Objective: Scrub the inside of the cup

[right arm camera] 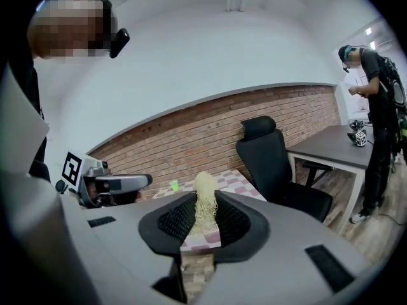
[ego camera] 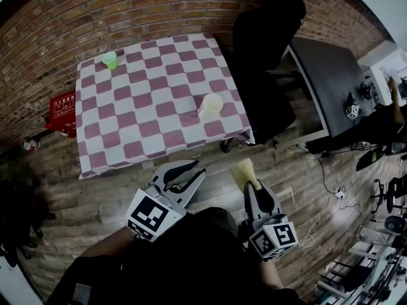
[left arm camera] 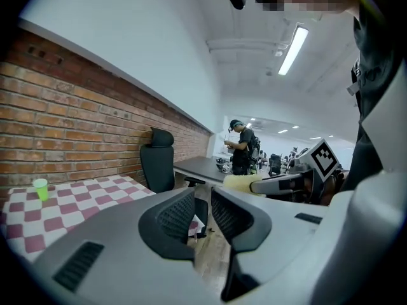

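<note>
Clamps a pale yellow stringy scrubber [right arm camera: 205, 199] in the right tongs [right arm camera: 205, 220]; holds the left tongs [left arm camera: 203, 216] slightly parted, empty. Well ahead on the pink-and-white checked counter [ego camera: 146, 110], a pale translucent plastic cup [ego camera: 210, 104] on its side. Likely light, thin-walled, apt to roll: pinch the rim wall gently.

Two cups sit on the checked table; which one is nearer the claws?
The pale yellow cup, toward the table edge's near right; the green cup is at the far left corner.
</note>
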Available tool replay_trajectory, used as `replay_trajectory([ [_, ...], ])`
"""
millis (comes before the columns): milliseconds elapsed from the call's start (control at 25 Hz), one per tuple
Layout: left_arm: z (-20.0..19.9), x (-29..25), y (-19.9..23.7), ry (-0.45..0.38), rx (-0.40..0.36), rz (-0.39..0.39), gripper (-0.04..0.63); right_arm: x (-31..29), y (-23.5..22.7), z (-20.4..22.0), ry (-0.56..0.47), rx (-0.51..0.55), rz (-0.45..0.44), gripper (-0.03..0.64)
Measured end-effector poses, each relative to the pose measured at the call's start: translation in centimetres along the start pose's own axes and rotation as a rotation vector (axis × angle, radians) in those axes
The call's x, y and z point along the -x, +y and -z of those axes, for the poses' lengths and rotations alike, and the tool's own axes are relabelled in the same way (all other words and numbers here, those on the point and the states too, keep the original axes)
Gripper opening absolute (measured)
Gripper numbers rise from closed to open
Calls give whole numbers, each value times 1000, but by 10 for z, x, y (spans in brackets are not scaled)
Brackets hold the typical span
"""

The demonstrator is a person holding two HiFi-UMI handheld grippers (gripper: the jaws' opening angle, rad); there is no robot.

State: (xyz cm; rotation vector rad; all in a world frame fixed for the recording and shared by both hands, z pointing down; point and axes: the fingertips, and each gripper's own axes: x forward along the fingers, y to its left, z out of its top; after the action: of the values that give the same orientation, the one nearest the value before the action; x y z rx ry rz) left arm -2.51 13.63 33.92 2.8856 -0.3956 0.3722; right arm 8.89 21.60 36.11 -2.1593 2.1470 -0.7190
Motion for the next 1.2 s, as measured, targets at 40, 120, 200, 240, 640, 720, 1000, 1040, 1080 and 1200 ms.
replay_trajectory([
  [40, 1, -2, 12, -2, 2, -12, 92, -8, -1, -2, 6, 5, 3, 92],
  [120, 3, -7, 34, -16, 8, -39, 92, -22, -6, -8, 19, 24, 12, 92],
  [200, 5, -15, 53, 5, 19, -61, 92, -37, -15, -16, 28, 48, 15, 92],
  [240, 7, -20, 61, 22, 22, -73, 92, -46, -20, -21, 31, 62, 9, 92],
  [640, 25, -83, 145, 162, -67, -325, 92, -138, -94, -44, 207, 249, -148, 92],
  [720, 29, -100, 157, 185, -45, -366, 92, -155, -109, -48, 236, 306, -185, 92],
  [1000, 62, -140, 170, 297, 27, -396, 92, -226, -130, -50, 328, 453, -339, 92],
  [1040, 70, -146, 172, 322, 21, -384, 92, -237, -128, -48, 348, 476, -357, 92],
  [1080, 80, -153, 173, 348, 13, -370, 92, -249, -125, -45, 375, 502, -375, 92],
  [1200, 111, -177, 181, 417, -11, -320, 97, -280, -111, -31, 477, 575, -428, 92],
])
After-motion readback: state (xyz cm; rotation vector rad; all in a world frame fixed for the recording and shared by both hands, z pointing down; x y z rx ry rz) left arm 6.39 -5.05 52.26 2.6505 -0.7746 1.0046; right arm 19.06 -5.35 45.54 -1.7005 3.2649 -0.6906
